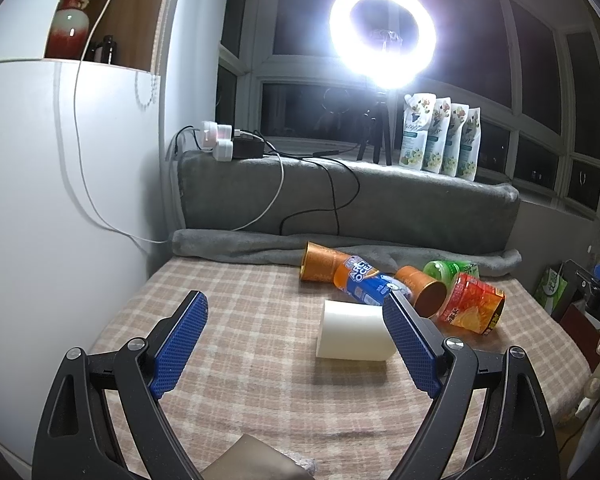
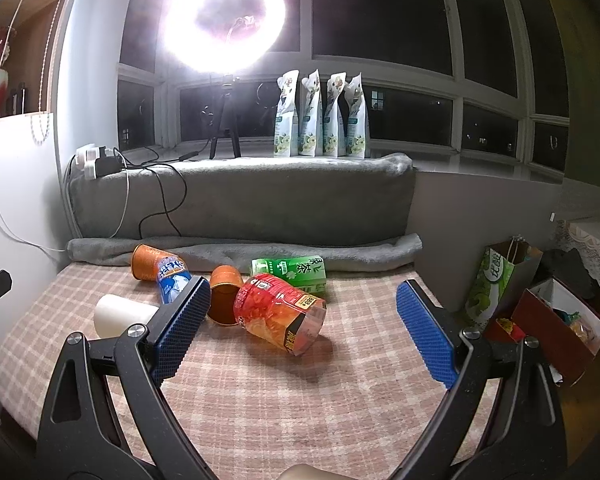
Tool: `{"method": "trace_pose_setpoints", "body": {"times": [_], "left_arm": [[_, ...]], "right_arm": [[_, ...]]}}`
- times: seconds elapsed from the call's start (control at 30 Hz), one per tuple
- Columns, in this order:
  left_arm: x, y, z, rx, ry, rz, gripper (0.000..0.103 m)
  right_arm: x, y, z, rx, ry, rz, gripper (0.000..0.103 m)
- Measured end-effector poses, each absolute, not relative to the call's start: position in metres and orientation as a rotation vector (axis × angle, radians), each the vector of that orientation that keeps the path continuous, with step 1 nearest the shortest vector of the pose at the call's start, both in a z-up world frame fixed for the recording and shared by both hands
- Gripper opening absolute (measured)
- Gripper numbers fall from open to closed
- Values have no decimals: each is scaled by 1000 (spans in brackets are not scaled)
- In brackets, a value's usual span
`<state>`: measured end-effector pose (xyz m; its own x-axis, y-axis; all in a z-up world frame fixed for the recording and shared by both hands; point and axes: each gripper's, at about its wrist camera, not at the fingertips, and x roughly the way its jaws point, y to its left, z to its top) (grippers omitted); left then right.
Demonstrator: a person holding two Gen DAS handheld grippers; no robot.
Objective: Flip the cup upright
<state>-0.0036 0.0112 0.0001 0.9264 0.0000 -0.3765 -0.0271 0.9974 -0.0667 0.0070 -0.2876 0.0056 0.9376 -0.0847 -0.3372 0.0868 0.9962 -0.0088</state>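
Observation:
A white cup [image 1: 354, 330] lies on its side on the checked cloth; it also shows in the right wrist view [image 2: 120, 314]. My left gripper [image 1: 296, 304] is open, its right finger just beside the cup. Two orange cups lie tipped over: one at the back [image 1: 320, 268] and one with its mouth facing me [image 1: 422, 290]. In the right wrist view they lie further back [image 2: 146, 262] and nearer [image 2: 224, 294]. My right gripper [image 2: 302, 294] is open above the cloth, around a red cut bottle [image 2: 278, 314].
A blue bottle [image 1: 366, 286], a red cut bottle [image 1: 472, 304] and a green carton [image 2: 290, 272] lie among the cups. A grey blanket roll [image 1: 340, 252] and cushion back the cloth. Bags and boxes [image 2: 540, 312] stand to the right. A ring light [image 1: 382, 32] glares.

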Motion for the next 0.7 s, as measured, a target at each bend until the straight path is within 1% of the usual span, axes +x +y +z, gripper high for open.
{"method": "trace_pose_setpoints", "body": {"times": [0.3,0.7], "left_arm": [[6,16,-9,-69,419,21,89],[16,25,-23,-80,461,29,89]], "right_arm": [[33,-282,-5,-1,406,-9,96],[113,-244,-21,-60,568,217,96]]}}
